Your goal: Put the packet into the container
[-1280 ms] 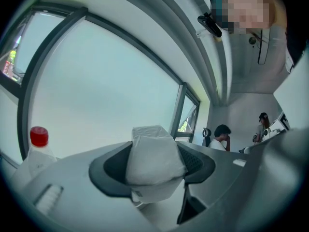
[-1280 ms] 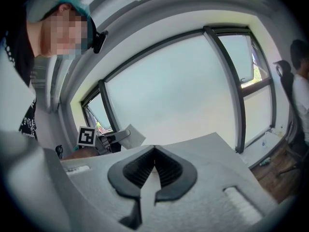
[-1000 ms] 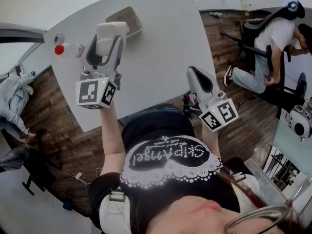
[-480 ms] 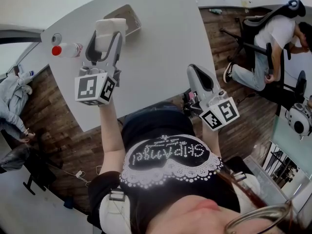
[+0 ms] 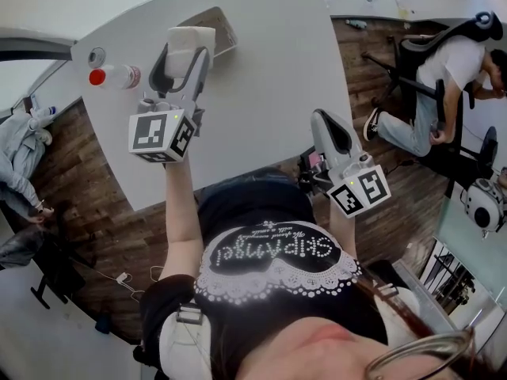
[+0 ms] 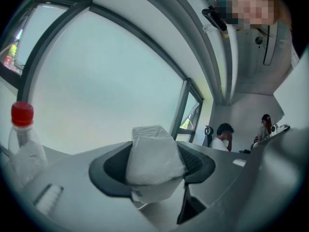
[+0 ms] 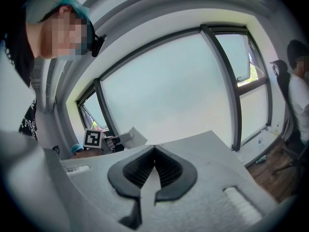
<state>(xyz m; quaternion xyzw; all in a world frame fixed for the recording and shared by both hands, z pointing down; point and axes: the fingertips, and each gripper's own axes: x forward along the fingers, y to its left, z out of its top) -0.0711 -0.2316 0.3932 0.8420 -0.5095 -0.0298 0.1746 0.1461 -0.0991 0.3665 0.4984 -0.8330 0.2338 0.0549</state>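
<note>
In the head view my left gripper (image 5: pixel 187 52) is shut on a white packet (image 5: pixel 191 39), held above the grey table (image 5: pixel 265 77) at its far left. Just beyond the packet lies the shallow rectangular container (image 5: pixel 221 24), partly hidden behind it. The left gripper view shows the packet (image 6: pixel 153 154) squeezed between the dark pads (image 6: pixel 114 167), bulging above and below them. At the table's near right edge my right gripper (image 5: pixel 331 130) is shut with nothing in it. In the right gripper view its tips (image 7: pixel 154 150) meet, with the packet (image 7: pixel 134 136) beyond at the left.
A clear bottle with a red cap (image 5: pixel 112 76) lies on the table left of my left gripper, and it shows as well in the left gripper view as the bottle (image 6: pixel 22 138). A person sits on an office chair (image 5: pixel 444 74) to the right, off the table.
My left gripper with the packet has shifted slightly right, closer to the container, so the packet now covers more of it. The right gripper has stayed put.
</note>
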